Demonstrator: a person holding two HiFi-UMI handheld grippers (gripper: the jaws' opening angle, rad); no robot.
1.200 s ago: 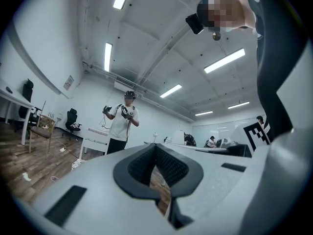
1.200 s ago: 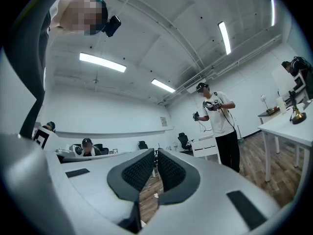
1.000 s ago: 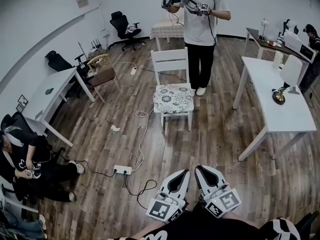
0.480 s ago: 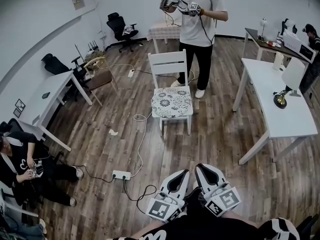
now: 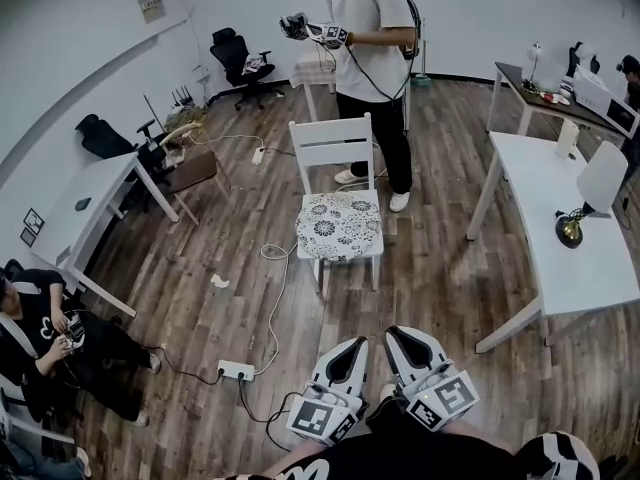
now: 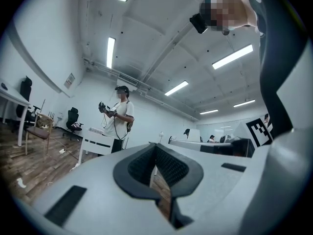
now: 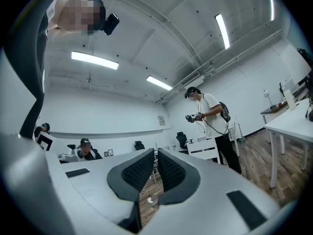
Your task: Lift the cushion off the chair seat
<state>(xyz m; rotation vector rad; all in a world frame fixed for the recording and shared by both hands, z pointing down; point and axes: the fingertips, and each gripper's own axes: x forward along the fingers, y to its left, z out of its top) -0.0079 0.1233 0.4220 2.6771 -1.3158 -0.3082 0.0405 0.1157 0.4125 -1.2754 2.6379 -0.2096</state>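
Cushion [image 5: 339,225] on chair [image 5: 330,140] nearer than before; left gripper [image 5: 354,344], right gripper [image 5: 396,334] jaws closed, empty.

You are facing dark wood-plank flooring [image 5: 440,268] and white walls [image 5: 80,58]. At right a white table [image 5: 575,278] is carrying a desk lamp [image 5: 570,230]; a black office chair [image 5: 232,53] is sitting by the far wall. Ceiling strip lights [image 6: 110,52] are glowing.

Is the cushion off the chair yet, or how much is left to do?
Nothing is done yet: the cushion lies on the chair seat. In hand: the left gripper and right gripper are both shut and empty, held low, well short of the chair. Left to do: reach the cushion, grip it and lift it off.
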